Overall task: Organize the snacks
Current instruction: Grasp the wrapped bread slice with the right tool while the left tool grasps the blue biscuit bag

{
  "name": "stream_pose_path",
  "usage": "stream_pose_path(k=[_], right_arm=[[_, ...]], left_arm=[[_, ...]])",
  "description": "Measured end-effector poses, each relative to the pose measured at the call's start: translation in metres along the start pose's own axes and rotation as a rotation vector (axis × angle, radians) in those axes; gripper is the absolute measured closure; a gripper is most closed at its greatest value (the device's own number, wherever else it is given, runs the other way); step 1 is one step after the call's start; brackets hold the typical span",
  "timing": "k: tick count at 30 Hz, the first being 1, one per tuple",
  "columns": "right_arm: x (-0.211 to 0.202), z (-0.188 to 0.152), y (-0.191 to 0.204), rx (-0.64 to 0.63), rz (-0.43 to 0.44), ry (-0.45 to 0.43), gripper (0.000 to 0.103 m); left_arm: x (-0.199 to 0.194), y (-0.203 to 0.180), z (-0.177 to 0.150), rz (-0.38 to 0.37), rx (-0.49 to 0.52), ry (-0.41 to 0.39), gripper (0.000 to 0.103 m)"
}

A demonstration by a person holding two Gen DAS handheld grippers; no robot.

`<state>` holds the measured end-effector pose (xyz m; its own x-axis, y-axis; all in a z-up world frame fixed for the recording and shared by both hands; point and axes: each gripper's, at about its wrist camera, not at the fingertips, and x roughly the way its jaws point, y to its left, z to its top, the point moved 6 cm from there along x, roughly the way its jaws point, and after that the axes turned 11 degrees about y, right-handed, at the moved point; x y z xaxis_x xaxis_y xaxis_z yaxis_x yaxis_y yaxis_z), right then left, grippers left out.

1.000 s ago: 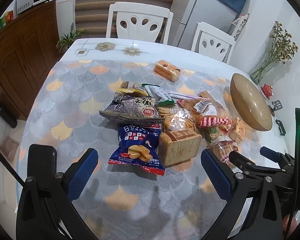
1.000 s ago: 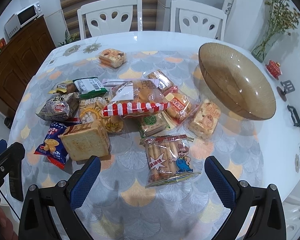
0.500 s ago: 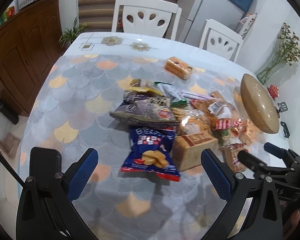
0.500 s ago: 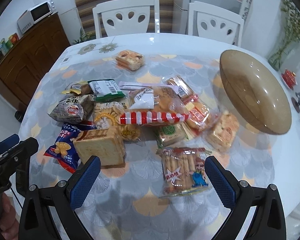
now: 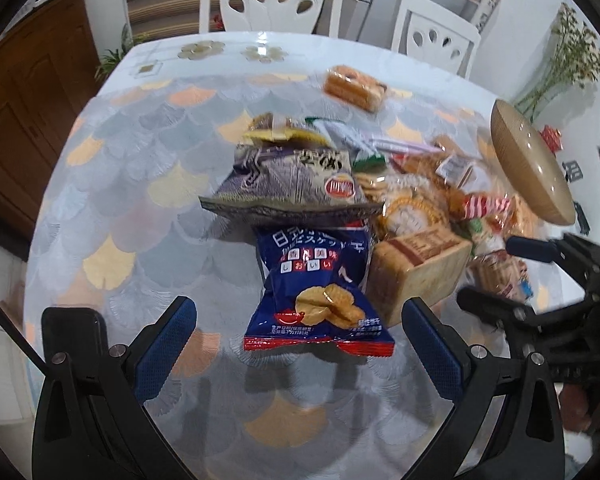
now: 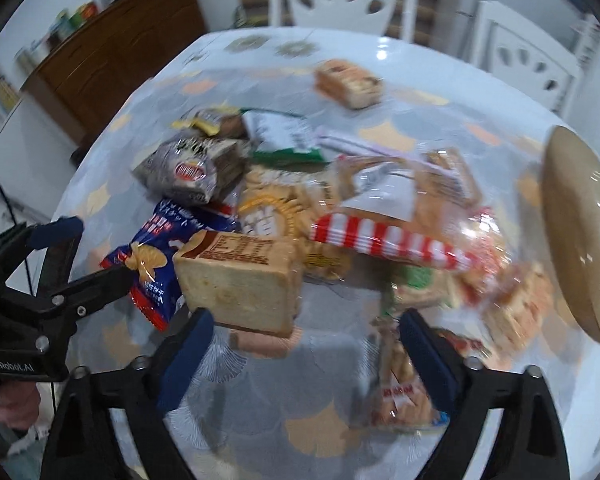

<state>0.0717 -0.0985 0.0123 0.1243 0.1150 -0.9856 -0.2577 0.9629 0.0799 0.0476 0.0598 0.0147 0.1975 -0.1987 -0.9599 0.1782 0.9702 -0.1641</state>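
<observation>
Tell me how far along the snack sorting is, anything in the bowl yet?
Nothing looks done: what shows of the brown bowl holds no snack, and the packets lie heaped on the table. In hand: both grippers are open and empty; the left gripper hangs over the blue cracker bag, and the right gripper, jaws just narrowing, is near the toast pack. Everything is left.

Black-framed left claw with blue textured pads; silver screws; right claw alike; "GenRobot.AI" marking.
</observation>
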Motion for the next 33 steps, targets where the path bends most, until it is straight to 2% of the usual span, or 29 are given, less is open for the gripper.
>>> stream_pose_path(k=[6, 10, 13, 16, 18, 21, 22, 24, 25, 28, 31, 33], right_arm=[[0.023, 0.018, -0.002, 0.067, 0.17, 0.054, 0.022], [0.027, 0.016, 0.005, 0.132, 0.32, 0.111, 0.046], [0.032, 0.004, 0.012, 0.177, 0.335, 0.174, 0.051], [0.032, -0.014, 0.026, 0.163, 0.374, 0.212, 0.051], [0.029, -0.029, 0.037, 0.109, 0.342, 0.234, 0.051], [0.022, -0.035, 0.041, 0.044, 0.231, 0.22, 0.051], [0.016, -0.032, 0.04, 0.023, 0.193, 0.189, 0.047], [0.01, -0.025, 0.041, -0.001, 0.151, 0.142, 0.032], [0.007, -0.019, 0.043, -0.022, 0.132, 0.112, 0.021], [0.011, -0.007, 0.057, -0.107, 0.105, 0.07, 0.021], [0.031, 0.005, 0.07, -0.211, 0.061, 0.083, 0.021], [0.045, 0.011, 0.08, -0.247, 0.02, 0.092, 0.022]], left_arm=[[0.018, 0.0, -0.001, -0.013, 0.048, 0.037, 0.001], [0.026, 0.003, 0.0, -0.014, 0.046, 0.059, 0.001], [0.027, 0.009, 0.0, -0.024, 0.039, 0.063, 0.001], [0.023, 0.015, -0.002, -0.013, 0.043, 0.059, 0.001], [0.022, 0.019, -0.002, -0.006, 0.042, 0.057, 0.001], [0.02, 0.02, 0.0, -0.009, 0.041, 0.051, 0.001], [0.02, 0.02, 0.0, -0.016, 0.041, 0.048, 0.001], [0.021, 0.018, 0.002, -0.027, 0.043, 0.048, 0.001], [0.021, 0.016, 0.002, -0.029, 0.045, 0.048, 0.001], [0.022, 0.014, 0.003, -0.028, 0.045, 0.048, 0.002], [0.021, 0.02, 0.001, 0.014, 0.042, 0.046, 0.003], [0.02, 0.025, 0.0, 0.0, 0.027, 0.047, 0.003]])
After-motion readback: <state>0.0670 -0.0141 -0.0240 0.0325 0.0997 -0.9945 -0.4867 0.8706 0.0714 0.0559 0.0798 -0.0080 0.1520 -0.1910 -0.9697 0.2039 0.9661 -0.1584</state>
